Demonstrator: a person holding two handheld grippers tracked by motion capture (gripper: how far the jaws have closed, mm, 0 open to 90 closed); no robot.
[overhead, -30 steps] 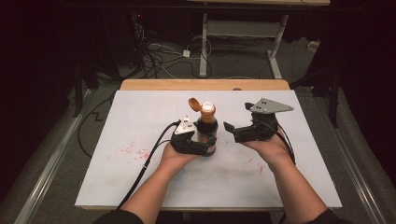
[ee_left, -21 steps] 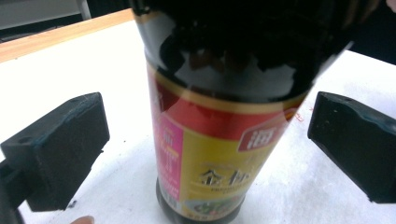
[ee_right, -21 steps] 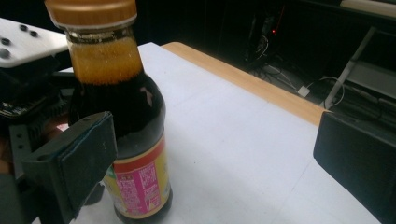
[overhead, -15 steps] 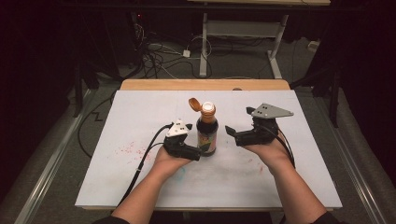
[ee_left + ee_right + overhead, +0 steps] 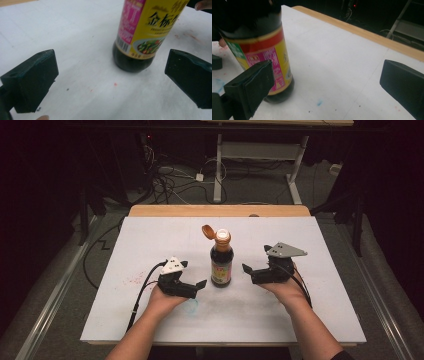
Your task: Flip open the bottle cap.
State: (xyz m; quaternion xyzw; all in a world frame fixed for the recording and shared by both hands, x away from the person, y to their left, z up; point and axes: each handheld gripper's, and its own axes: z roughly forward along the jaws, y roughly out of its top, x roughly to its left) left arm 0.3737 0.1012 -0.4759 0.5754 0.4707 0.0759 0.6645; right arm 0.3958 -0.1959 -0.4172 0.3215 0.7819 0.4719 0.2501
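Bottle (image 5: 221,260) upright mid tabletop (image 5: 150,235), cap flipped open, left tool (image 5: 186,287) and right tool (image 5: 257,271) flanking it on either side, both with jaws apart, neither touching it.

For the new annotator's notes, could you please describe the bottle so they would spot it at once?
On the white table, midway between the left gripper and right gripper, stands a dark bottle. It alone stands upright, with a yellow-and-pink label and an orange flip cap hanging open.
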